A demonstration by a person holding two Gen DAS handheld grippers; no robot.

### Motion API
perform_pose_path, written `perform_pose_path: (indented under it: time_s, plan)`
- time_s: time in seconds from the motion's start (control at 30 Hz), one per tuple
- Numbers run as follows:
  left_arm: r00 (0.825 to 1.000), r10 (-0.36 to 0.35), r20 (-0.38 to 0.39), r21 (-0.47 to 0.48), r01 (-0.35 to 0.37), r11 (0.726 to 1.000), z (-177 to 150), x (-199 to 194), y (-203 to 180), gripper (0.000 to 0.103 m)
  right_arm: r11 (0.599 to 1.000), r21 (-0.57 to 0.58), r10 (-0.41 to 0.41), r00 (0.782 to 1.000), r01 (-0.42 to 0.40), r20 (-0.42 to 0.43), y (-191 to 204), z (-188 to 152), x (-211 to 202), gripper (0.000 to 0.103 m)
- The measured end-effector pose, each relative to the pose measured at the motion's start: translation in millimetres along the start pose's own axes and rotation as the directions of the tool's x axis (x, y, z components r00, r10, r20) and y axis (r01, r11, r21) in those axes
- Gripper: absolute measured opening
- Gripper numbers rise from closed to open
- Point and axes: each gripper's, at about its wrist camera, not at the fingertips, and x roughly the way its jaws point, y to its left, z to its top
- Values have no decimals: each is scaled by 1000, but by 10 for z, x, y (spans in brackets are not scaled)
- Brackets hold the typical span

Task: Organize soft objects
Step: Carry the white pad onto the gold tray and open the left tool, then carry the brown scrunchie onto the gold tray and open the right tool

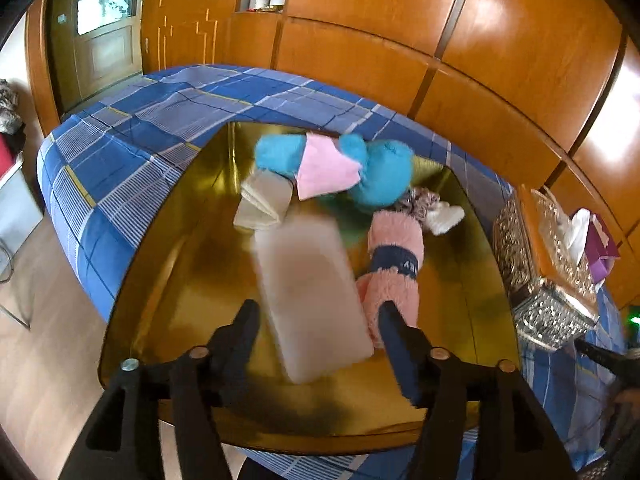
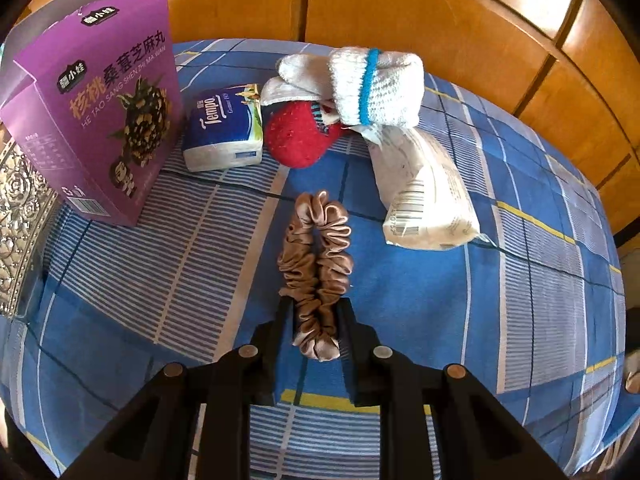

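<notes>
In the left wrist view a gold tray [image 1: 168,280] lies on the blue plaid bed. It holds a blue plush [image 1: 384,168], a pink cloth [image 1: 326,170], a folded beige cloth [image 1: 264,204], a pink fuzzy sock [image 1: 394,264] and a blurred pale rectangular pad [image 1: 312,300]. My left gripper [image 1: 318,320] is open above the tray, the pad between its fingers but apart from them. In the right wrist view my right gripper [image 2: 316,312] is shut on a brown satin scrunchie [image 2: 316,264] lying on the bed.
A purple snack box [image 2: 96,120], a Tempo tissue pack [image 2: 224,132], a red strawberry plush [image 2: 298,136], a white knit sock bundle [image 2: 376,84] and a white packet [image 2: 428,200] lie beyond the scrunchie. A silver patterned box [image 1: 532,280] stands right of the tray. Wooden wardrobe panels stand behind.
</notes>
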Motion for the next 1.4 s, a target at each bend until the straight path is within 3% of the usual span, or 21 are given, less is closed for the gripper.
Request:
perform_pose_path:
  time_s: [0.13,0.23,0.4,0.53,0.67,0.77,0.9,1.0,1.1,1.23,1.4]
  plan:
    - [1000,-2,22,18,2,1000,-14,-37,-2,79,999,38,-3,1000,3,-3,57,-64,-77,16]
    - [999,2,42,40,-4,999,-7,-105,-5,82,996,83,15,1000,-14,-8,27,-105,-152,15]
    - [998,15,57,69,-18,997,-1,-158,-11,83,988,152,23,998,-33,64,-129,-37,-508,15]
    - [998,8,64,91,-14,996,7,-205,-56,83,969,242,17,992,-47,126,-369,267,-809,15]
    - [997,0,78,111,-8,994,17,-271,-103,85,960,272,14,980,-70,201,-426,777,-1126,15]
    - [996,-5,93,121,-6,993,21,-333,-141,89,974,203,42,955,-105,293,-148,1150,-1440,15]
    - [995,1,99,131,-14,991,12,-361,-158,90,981,-25,184,889,-191,419,579,1401,-1884,15]
    - [995,7,101,129,-20,991,10,-371,-136,90,929,-251,360,826,-273,433,1214,1290,-2092,15]
    - [993,15,115,127,-29,992,22,-389,-103,90,838,-430,495,799,-335,342,1787,1023,-2088,15]
    - [991,29,130,114,-44,993,57,-401,-28,90,713,-579,581,796,-395,172,2372,584,-1899,15]
    - [988,53,142,61,-62,996,141,-407,185,90,606,-668,573,819,-431,-8,2930,133,-1519,15]
